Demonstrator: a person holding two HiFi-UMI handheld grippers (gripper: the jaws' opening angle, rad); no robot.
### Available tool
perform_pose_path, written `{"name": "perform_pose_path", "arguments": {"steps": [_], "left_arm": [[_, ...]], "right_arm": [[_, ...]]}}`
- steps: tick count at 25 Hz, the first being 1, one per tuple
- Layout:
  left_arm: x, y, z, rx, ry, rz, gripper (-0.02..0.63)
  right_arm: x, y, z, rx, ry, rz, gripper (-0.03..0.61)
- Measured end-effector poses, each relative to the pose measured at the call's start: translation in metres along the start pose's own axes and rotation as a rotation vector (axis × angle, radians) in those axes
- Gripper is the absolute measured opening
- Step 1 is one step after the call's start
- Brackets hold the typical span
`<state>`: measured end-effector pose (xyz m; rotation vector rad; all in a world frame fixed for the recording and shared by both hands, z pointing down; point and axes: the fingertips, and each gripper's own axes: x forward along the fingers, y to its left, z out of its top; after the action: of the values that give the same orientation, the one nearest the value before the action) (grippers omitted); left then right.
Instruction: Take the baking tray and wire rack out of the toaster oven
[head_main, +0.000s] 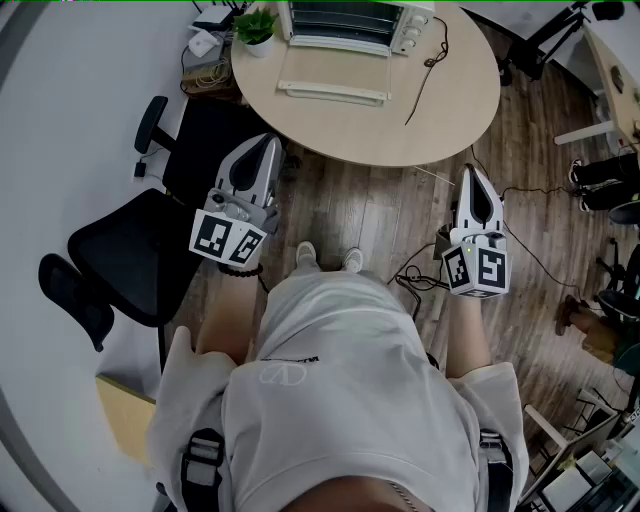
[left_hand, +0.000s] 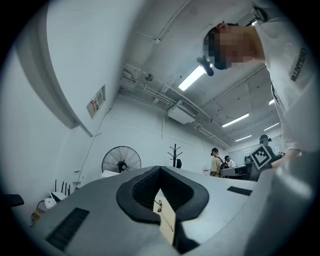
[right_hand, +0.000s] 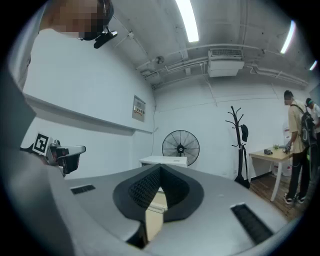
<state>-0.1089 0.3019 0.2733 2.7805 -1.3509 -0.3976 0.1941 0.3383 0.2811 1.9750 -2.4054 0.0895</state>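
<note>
Left of the round bench (head_main: 420, 120), a black office chair (head_main: 115, 265) sits on the wooden floor (head_main: 380, 215). Along the bench's far side stand a small potted plant (head_main: 257, 28), then the toaster oven (head_main: 350, 22) with its door (head_main: 335, 75) dropped open, then a loose dark cable (head_main: 425, 75). Bars show in the oven's dark mouth, but the baking tray and wire rack cannot be told apart in there. The person stands short of the bench, the left gripper (head_main: 266, 140) tipped a little upward and the right gripper (head_main: 470, 172) about level. Both are well apart from the oven, their fingers pressed together on nothing. Only the gripper views catch the standing fan (left_hand: 121, 161), the coat stand (right_hand: 239, 145) and the ceiling strip lights (right_hand: 187, 20).
</note>
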Motion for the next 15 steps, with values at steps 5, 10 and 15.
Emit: {"name": "perform_pose_path", "arguments": {"steps": [5, 10, 15], "left_arm": [[0.003, -0.02, -0.004, -0.003, 0.006, -0.004, 0.002], [0.008, -0.029, -0.007, 0.001, 0.008, 0.025, 0.002], [0.01, -0.043, -0.015, 0.003, 0.008, 0.068, 0.002]], "right_arm": [[-0.006, -0.016, -0.002, 0.045, -0.009, 0.002, -0.005], [-0.006, -0.037, -0.002, 0.07, -0.017, 0.013, -0.005], [-0.004, -0.048, -0.006, 0.058, -0.012, 0.062, -0.005]]}}
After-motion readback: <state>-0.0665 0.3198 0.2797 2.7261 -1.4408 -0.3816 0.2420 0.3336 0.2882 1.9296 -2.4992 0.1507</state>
